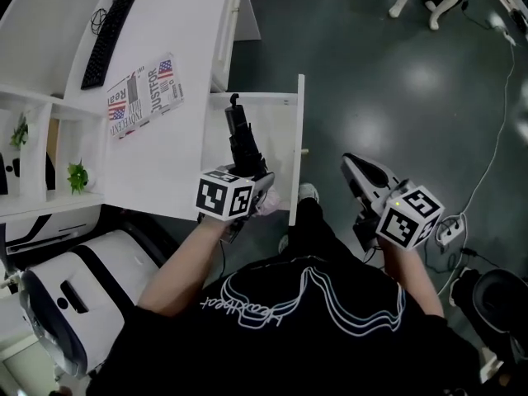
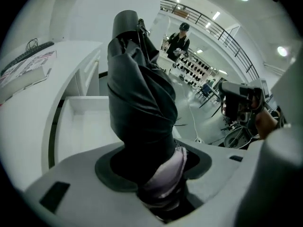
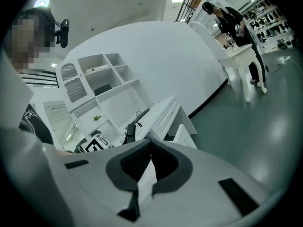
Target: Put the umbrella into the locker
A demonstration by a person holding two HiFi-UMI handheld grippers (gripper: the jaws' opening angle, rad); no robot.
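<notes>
Done: left hand-held gripper (image 1: 247, 176) clamps the folded umbrella (image 1: 242, 139) at the open locker (image 1: 277, 126).
Left: placing it inside; right hand-held gripper (image 1: 356, 168) is closed and empty.

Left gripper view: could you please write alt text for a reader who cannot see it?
The left gripper is shut on a folded black umbrella that stands up from its jaws. Behind it is the open white locker, beside a white desk.

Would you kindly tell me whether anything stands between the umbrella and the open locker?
Nothing visible does. The umbrella, clamped in the left gripper, is right at the locker. The locker's door is swung open and the compartment shows only bare white walls.
</notes>
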